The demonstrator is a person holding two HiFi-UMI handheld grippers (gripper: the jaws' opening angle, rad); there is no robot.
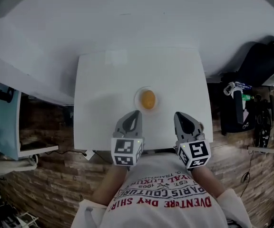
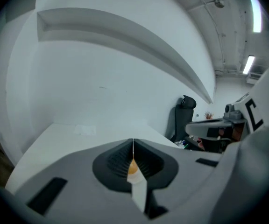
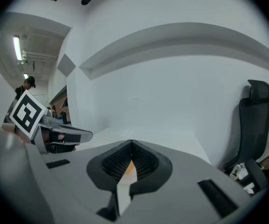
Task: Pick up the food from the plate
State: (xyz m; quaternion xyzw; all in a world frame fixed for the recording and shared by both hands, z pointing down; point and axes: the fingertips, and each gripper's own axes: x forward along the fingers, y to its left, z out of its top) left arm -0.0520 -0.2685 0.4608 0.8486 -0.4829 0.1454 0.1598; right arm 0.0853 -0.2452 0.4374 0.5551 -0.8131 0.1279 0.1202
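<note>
Only the head view takes in the whole layout. The orange food (image 1: 148, 99) is seen lying on a small plate (image 1: 138, 99) at the middle of the white tabletop (image 1: 103, 80), with its long axis pointed away from the person. The left claw (image 1: 136, 113) and right claw (image 1: 177, 114) are held near the plate, one on either side, both closed and empty. In each gripper view only an orange sliver is glimpsed below the meeting jaws. A black chair (image 3: 253, 120) is shown in the right gripper view.
</note>
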